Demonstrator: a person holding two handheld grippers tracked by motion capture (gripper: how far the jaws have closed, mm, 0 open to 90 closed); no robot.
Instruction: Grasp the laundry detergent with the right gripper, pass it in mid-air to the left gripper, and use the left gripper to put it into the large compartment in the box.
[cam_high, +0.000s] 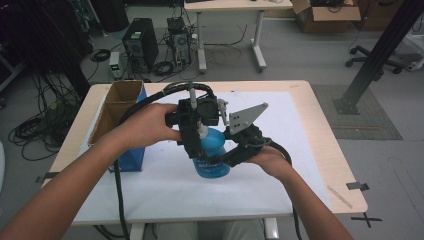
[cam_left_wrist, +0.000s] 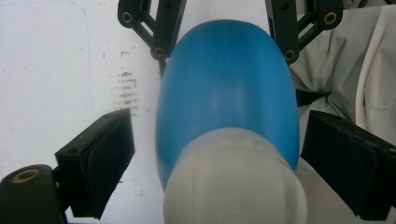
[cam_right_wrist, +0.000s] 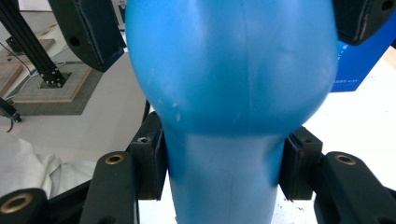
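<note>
On the desk (cam_high: 310, 150), just right of the open cardboard box (cam_high: 117, 107), stands the blue bottle (cam_high: 212, 157), which we judge to be smooth, stiff plastic, light and liable to slip, so its narrowed waist is the sound place to take hold. Our right tool (cam_right_wrist: 224, 170) is clenched on that waist, while our left tool (cam_left_wrist: 215, 163) is spread wide on either side of the bottle's white cap (cam_left_wrist: 233, 186), touching nothing.
</note>
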